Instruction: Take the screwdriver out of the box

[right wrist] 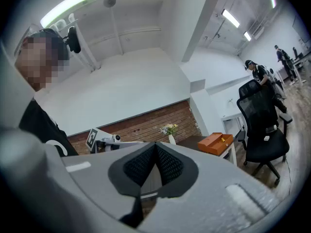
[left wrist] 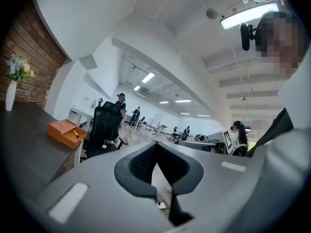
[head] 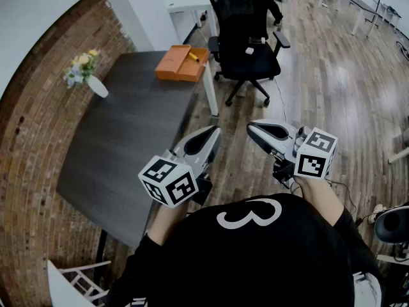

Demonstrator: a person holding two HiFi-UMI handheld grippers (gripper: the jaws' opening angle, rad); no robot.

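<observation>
Both pressed together and empty, my left claw point(head: 214, 133) and right claw point(head: 252, 130) pointed level over the floor, well apart from the job. The yellow-handled screwdriver point(head: 193, 56) lay in the orange box point(head: 179, 66) at the far right corner of the dark surface point(head: 128, 139), just beside an office chair point(head: 246, 37). I judged the reach needed a walk closer first, then one claw spread before crossing the rim and lowered squarely over the handle

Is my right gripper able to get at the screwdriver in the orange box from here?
Probably not yet. The right gripper hangs near your body, jaws shut, well short of the orange box far across the table. The box is open, the screwdriver uncovered.
</observation>
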